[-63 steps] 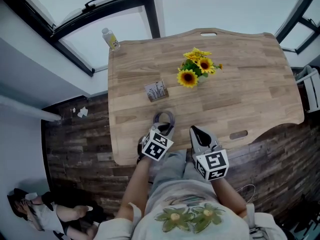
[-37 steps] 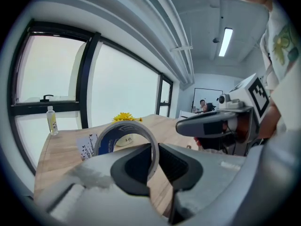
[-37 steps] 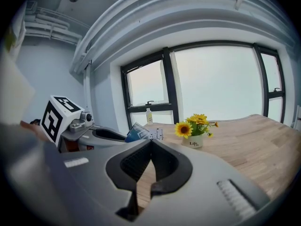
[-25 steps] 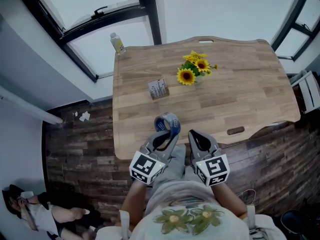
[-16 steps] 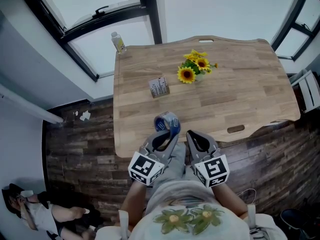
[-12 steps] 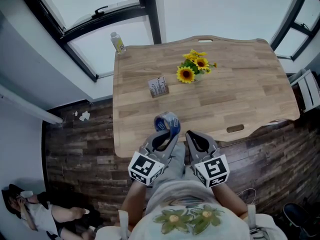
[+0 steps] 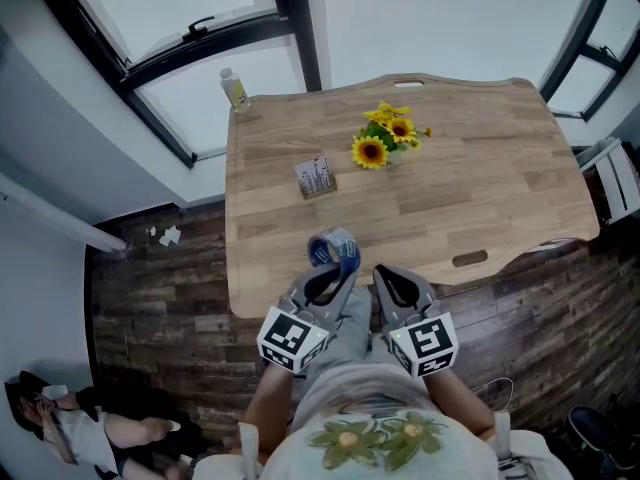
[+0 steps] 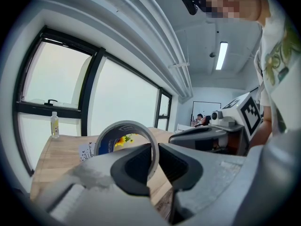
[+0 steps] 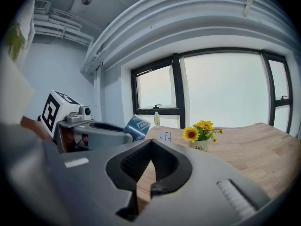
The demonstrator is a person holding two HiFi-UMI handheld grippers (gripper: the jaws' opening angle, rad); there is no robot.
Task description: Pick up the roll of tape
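The tape roll (image 7: 334,249), grey with a blue inner face, hangs tilted over the near edge of the wooden table (image 7: 480,188). My left gripper (image 7: 330,270) is shut on it. In the left gripper view the two pads clamp the wall of the tape roll (image 8: 123,138), one pad inside the ring and one outside, at my left gripper (image 8: 155,155). My right gripper (image 7: 390,283) hovers just right of it, shut on nothing. In the right gripper view my right gripper (image 9: 150,144) has its tips touching, and the tape roll (image 9: 137,127) shows to the left.
A pot of sunflowers (image 7: 385,138) stands mid-table, with a small printed card (image 7: 315,177) to its left. A clear bottle (image 7: 234,89) sits at the far left corner. A slot (image 7: 470,259) is cut near the table's front edge. A person (image 7: 60,418) sits on the floor at lower left.
In the oldest frame the tape lay flat on the table with the left gripper at it; now it is lifted and tilted in that gripper. Over the last second nothing visibly moved.
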